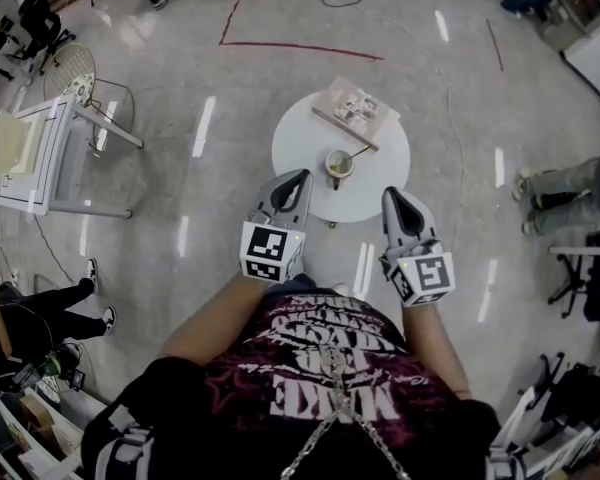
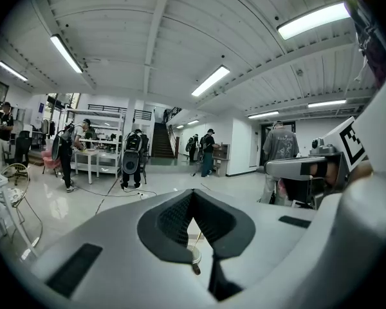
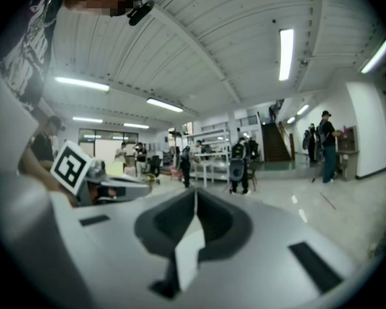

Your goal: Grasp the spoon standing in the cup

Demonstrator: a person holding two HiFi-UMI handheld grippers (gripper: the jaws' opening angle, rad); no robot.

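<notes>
Spoon (image 1: 358,154) propped in cup (image 1: 339,164), mid-table (image 1: 300,148) – handle tipped toward the right edge.
Probably light, stiff, slick – best pinched on the bare handle above the rim; left gripper (image 1: 301,176) and right gripper (image 1: 389,194) clenched empty by the near edge.

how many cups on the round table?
1: the cup, spoon in it, near the middle of the table. The left gripper and right gripper hide slivers of its near rim.

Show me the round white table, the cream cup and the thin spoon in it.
round white table (image 1: 300,148): head view, bare top left of the cup.
cream cup (image 1: 337,166): head view, its mouth.
thin spoon (image 1: 361,153): head view, its handle.
</notes>
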